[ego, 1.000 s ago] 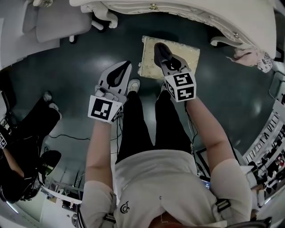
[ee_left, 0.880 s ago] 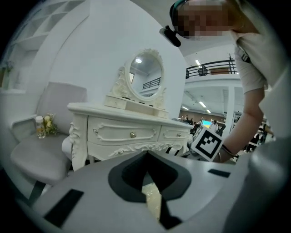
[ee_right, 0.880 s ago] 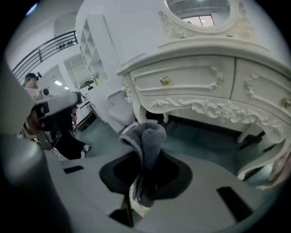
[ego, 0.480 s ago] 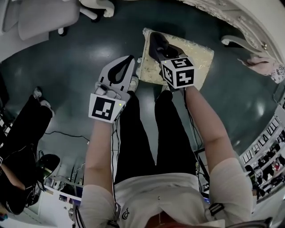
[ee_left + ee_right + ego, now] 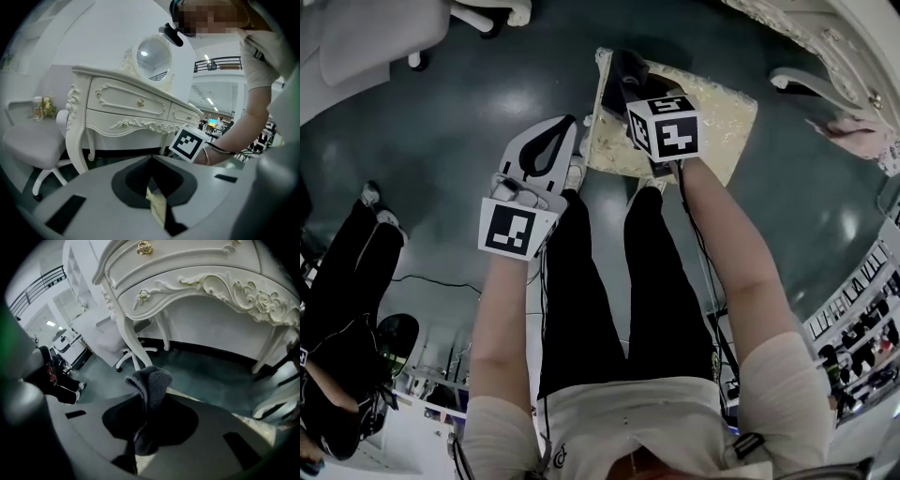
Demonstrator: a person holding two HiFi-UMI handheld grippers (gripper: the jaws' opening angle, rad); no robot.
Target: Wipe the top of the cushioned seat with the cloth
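Right tool [image 5: 617, 70] clamps grey cloth [image 5: 150, 380] over cushioned seat [image 5: 717, 117]; left tool [image 5: 570, 124] closed, empty.

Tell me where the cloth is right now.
The dark grey cloth is clamped in the right gripper, at the left end of the cushioned seat in the head view, in front of the white dressing table.

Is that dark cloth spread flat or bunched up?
Bunched up: the right gripper pinches the cloth between its jaws, and a folded lump of it stands up above them in the right gripper view.
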